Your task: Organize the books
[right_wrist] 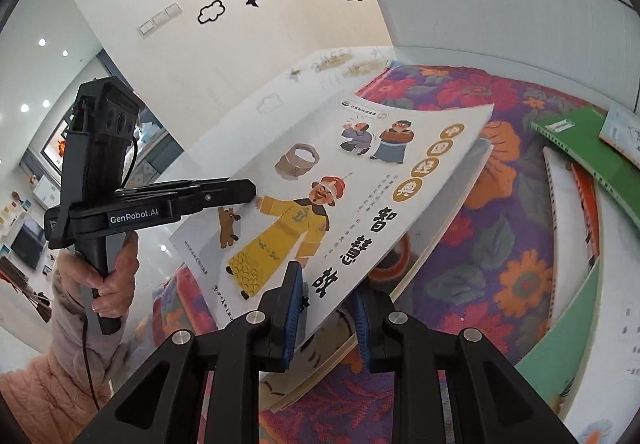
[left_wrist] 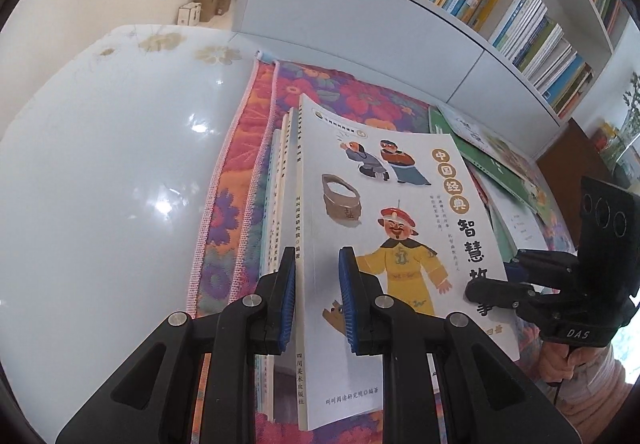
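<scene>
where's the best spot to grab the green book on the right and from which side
The green book lies flat but tilted across the pile of books on the floral cloth. Its long edge overhanging toward the cloth looks the best place to pinch. Come in from the cloth side, low, one finger under that raised edge, one on the cover.

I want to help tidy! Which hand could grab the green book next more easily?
Probably right: the green book lies just beyond the right gripper, while the left gripper clamps the spine of the white book, farther away.
</scene>
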A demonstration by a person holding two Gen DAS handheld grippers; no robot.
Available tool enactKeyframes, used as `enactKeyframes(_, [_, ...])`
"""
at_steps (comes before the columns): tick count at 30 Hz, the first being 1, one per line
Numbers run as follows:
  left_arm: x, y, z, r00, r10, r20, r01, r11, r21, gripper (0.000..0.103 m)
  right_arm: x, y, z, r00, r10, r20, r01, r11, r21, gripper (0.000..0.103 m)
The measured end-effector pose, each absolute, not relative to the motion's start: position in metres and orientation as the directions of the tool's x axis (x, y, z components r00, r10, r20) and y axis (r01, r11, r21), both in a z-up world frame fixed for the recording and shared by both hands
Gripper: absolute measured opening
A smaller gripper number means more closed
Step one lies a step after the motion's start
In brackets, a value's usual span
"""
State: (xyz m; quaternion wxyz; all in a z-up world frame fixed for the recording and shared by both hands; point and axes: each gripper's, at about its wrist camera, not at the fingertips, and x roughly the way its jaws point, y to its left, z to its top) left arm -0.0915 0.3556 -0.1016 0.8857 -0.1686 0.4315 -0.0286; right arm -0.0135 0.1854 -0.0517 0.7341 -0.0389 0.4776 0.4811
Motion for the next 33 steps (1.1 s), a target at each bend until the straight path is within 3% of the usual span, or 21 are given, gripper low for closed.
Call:
enactKeyframes(6, [-0.0934,0.3544,-0.0985,0.632,-0.1,-0.768,-0.14,0.96,-0.241,0.017,-0.0126,0.1864,-0.0526,0.071,0.673,-0.737,-0.737,0.533,0.415,0.024])
enactKeyframes(33, [-0.092,0.3485,-0.1031,0.602,-0.063,-0.796,-0.159,0.968,-0.196,0.018,-0.0108,0.1899,-0.0532,0.069,0.658,-0.75,-0.724,0.55,0.416,0.025])
